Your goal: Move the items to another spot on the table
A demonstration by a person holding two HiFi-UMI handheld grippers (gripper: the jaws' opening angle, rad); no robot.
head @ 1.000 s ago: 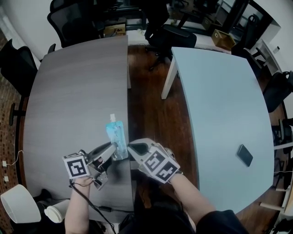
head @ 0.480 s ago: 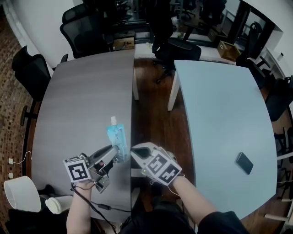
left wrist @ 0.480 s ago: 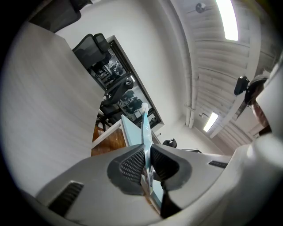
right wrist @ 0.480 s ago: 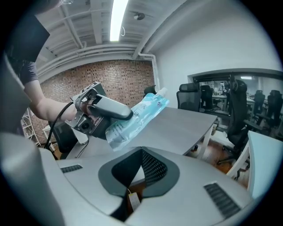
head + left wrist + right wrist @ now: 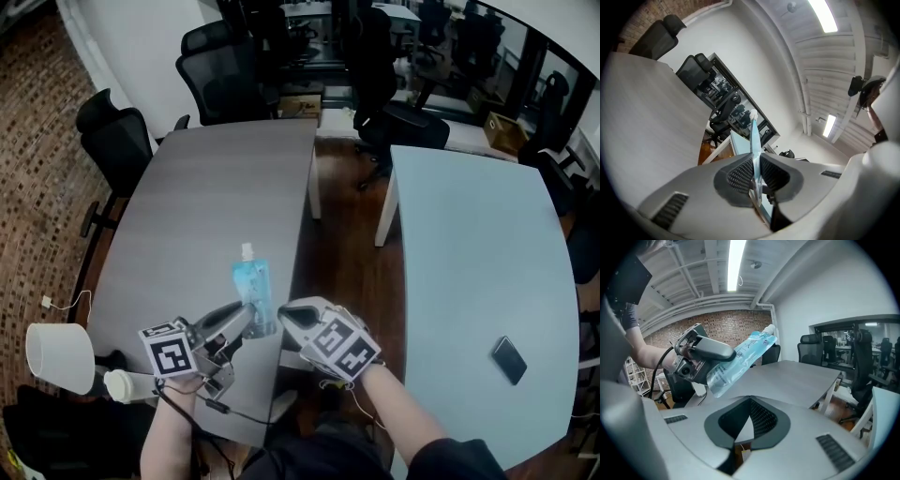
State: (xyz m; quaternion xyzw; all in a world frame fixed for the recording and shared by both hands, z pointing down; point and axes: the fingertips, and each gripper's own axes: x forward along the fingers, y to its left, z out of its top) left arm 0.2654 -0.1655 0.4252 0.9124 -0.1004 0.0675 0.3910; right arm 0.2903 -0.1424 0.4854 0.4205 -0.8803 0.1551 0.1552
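A light blue refill pouch (image 5: 255, 292) with a white cap hangs above the near edge of the grey wooden table (image 5: 197, 216), held by its bottom end. My left gripper (image 5: 251, 319) is shut on the pouch (image 5: 754, 154), which shows edge-on between the pads. In the right gripper view the pouch (image 5: 740, 359) slants up to the right from the left gripper (image 5: 705, 352). My right gripper (image 5: 284, 314) sits just right of the pouch, shut and holding nothing (image 5: 749, 420).
A light blue table (image 5: 478, 253) stands to the right, with a dark phone (image 5: 511, 360) on it. Wooden floor shows between the two tables. Black office chairs (image 5: 220, 80) stand at the far side. A white lamp shade (image 5: 58, 356) and a cup (image 5: 127, 385) are at the lower left.
Both grippers have risen with the pouch still in the left one. The head view has swung, so more of the brick floor and chairs shows at left.
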